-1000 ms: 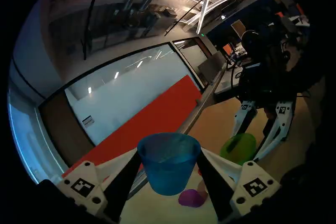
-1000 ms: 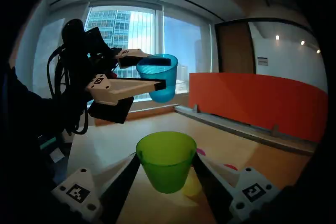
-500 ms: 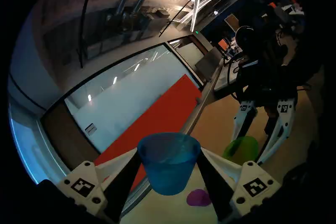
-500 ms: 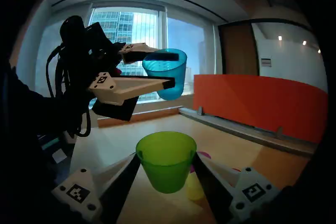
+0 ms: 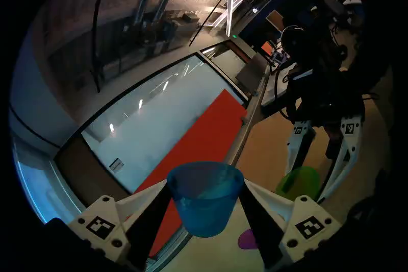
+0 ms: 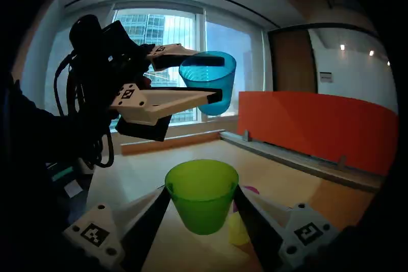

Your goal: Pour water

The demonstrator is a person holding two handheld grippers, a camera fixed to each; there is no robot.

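Gripping a blue cup [image 5: 205, 208] between both fingers, the left hand-held gripper [image 5: 205, 190] held it high above the table [image 6: 132, 180], over the green cup [image 6: 202, 205], which the right hand-held gripper [image 6: 202, 193] clamped lower, near the table.

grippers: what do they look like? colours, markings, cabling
Right gripper and left gripper match: white bodies, black fingers, square black-and-white markers on each side. A black housing and looped black cables sit behind the left one.
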